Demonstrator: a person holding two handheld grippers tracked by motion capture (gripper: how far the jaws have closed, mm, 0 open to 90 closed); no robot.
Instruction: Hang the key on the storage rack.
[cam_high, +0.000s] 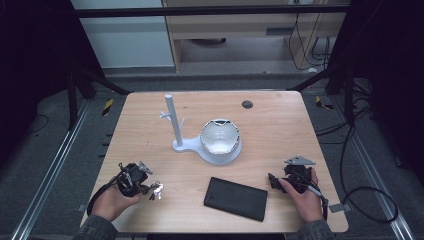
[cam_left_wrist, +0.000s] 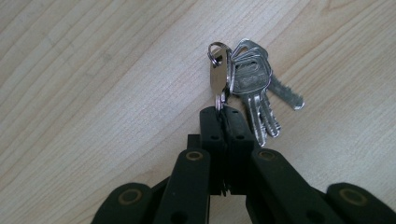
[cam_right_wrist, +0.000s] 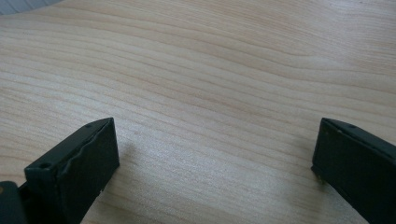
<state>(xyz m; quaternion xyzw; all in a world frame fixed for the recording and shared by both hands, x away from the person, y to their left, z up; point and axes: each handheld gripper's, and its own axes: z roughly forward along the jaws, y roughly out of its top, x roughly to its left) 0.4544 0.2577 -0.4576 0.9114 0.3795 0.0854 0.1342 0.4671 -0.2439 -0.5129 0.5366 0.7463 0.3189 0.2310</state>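
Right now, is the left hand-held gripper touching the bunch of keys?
Touching. The left gripper view shows the left hand-held gripper with jaws closed on the ring of the bunch of keys.

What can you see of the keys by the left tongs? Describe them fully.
The keys are a small bunch of silvery metal keys on a split ring, with a flat metal tag. They lie on the wooden table near its front left corner, blades fanned out. The left tongs are shut on the tag's lower end, beside the ring. Nothing else touches them.
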